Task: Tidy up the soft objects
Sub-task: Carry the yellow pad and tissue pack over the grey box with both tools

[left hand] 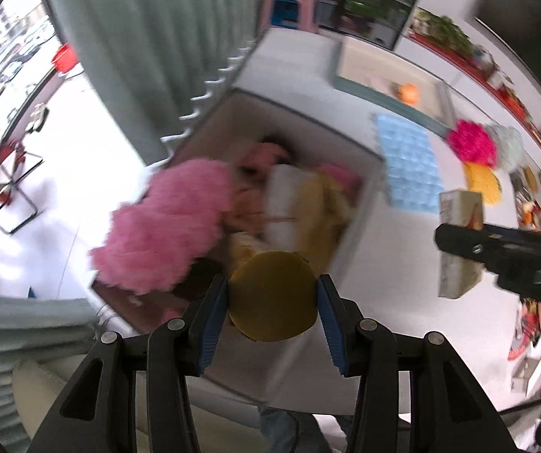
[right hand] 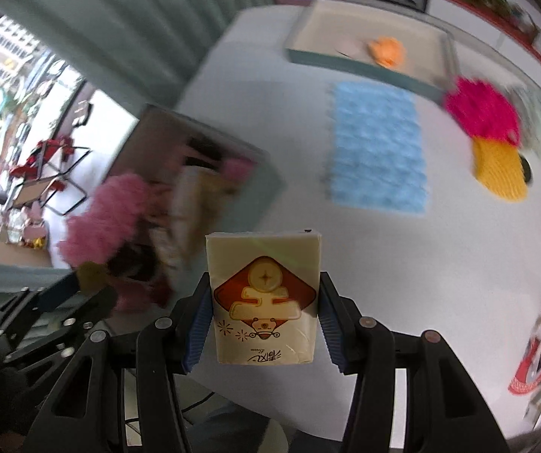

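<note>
My left gripper [left hand: 272, 296] is shut on a round mustard-yellow soft pad [left hand: 272, 294], held over the near end of an open grey box [left hand: 210, 120]. The box is stuffed with a fluffy pink item [left hand: 165, 226], a white piece and tan cloth. My right gripper [right hand: 265, 302] is shut on a cream tissue pack [right hand: 265, 298] with a red and yellow print, above the white table [right hand: 383, 264]. That pack [left hand: 459, 241] and the right gripper's finger show at the right edge of the left wrist view. The left gripper with the yellow pad [right hand: 89, 275] appears at lower left of the right wrist view.
On the table lie a blue bubbled mat [right hand: 378, 151], a magenta fluffy pad [right hand: 481, 109] and a yellow one [right hand: 500, 173]. A shallow tray [right hand: 308, 54] at the back holds an orange item [right hand: 387, 51]. Curtains hang on the left; clutter lines the right edge.
</note>
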Motion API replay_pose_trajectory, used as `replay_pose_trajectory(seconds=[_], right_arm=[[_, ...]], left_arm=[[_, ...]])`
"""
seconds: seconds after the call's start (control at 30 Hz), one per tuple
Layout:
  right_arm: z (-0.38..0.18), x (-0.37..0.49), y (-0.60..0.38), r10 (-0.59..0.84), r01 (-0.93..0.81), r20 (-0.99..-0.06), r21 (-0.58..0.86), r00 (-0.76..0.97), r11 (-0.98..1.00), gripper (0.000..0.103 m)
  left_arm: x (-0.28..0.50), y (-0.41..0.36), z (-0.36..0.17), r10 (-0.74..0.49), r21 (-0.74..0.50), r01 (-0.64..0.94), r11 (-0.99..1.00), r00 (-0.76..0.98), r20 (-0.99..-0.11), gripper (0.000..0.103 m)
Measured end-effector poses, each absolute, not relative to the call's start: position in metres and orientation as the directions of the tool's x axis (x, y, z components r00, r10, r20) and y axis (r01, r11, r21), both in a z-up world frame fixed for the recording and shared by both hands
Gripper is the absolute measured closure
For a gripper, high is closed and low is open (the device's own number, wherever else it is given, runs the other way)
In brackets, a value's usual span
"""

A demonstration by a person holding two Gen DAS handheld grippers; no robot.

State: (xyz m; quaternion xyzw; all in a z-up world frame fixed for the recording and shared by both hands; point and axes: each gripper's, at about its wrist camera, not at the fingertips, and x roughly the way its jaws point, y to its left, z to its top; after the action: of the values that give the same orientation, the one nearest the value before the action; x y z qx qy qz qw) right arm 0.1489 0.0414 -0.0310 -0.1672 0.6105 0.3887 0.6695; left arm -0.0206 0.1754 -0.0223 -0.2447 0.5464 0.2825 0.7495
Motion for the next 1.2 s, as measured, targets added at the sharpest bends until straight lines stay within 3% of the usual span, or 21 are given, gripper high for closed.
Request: replay_pose_trajectory(seconds=[0.4, 1.2], right_arm=[[-0.014, 0.106, 0.116, 0.301, -0.804, -0.951, 0.231, -0.068, 0.548, 0.047], [-0.015, 0.101, 0.135, 0.228, -0.842, -0.973, 0.156, -0.041, 0.516, 0.047]], left_arm=[[-0.050, 0.198, -0.049, 0.149, -0.036, -0.726, 0.686, 0.188, -0.971, 0.055], [-0.045, 0.210, -0.059, 0.112, -0.075, -0.735, 0.674, 0.201, -0.973, 0.054]])
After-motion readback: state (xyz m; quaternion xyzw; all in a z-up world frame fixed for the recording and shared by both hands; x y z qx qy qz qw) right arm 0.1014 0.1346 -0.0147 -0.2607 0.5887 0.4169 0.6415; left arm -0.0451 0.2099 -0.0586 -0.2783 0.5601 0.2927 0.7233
